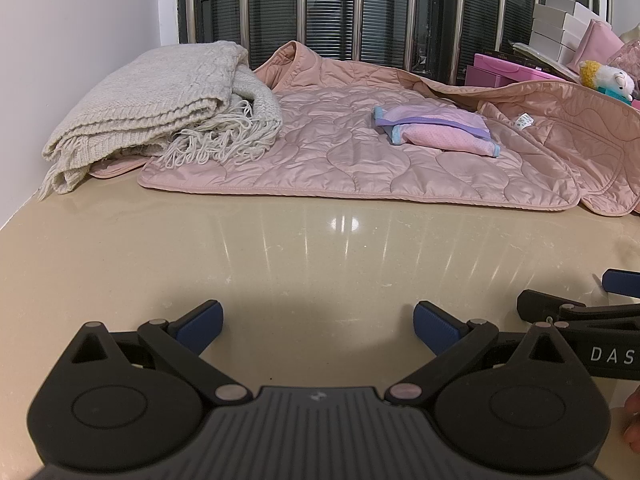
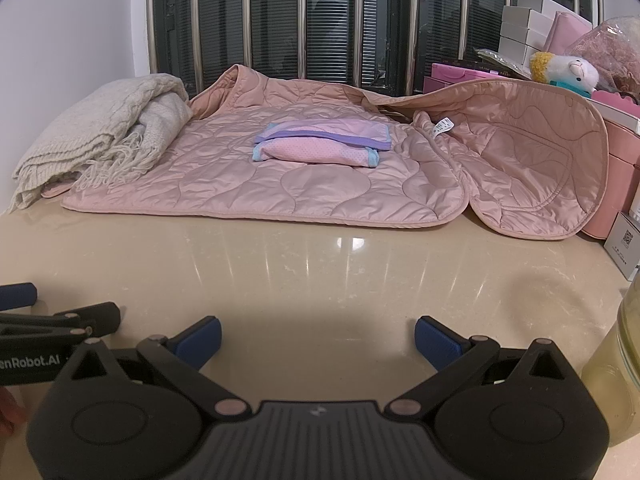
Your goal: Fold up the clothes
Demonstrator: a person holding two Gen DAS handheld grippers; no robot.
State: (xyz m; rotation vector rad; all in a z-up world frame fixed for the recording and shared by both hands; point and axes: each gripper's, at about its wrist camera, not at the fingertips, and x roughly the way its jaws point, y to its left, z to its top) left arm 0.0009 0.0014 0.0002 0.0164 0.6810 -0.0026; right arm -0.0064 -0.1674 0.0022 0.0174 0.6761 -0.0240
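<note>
jaws: both sets spread as wide as they go, nothing between the pads on either one. The left gripper [image 1: 318,322] and right gripper [image 2: 318,338] sit side by side, low over the bare front of the beige counter [image 1: 280,264].

pink quilted jacket [image 2: 320,184]: lying opened out across the back of the counter, well apart from both grippers. Its right-hand panel [image 2: 532,152] flops up against the pink boxes [image 2: 612,160], care tag showing (so it's inside-up there, I think).

small folded garment [image 2: 324,142]: pink with purple trim, already folded, sitting right on top of the jacket's middle.

cream knit blanket [image 1: 160,100]: folded pile at the left, fringe spilling onto the jacket's edge.

step in hand: looks like the very start of the jacket, nothing grabbed yet. The little piece and the blanket seem done.

next move: my guess is the small garment has to come off the jacket first, otherwise it gets folded inside. Then reach forward to the near hem or the flopped panel, one gripper per corner.

watch out: the quilted fabric looks slippery, so pinch the bound edge.
</note>
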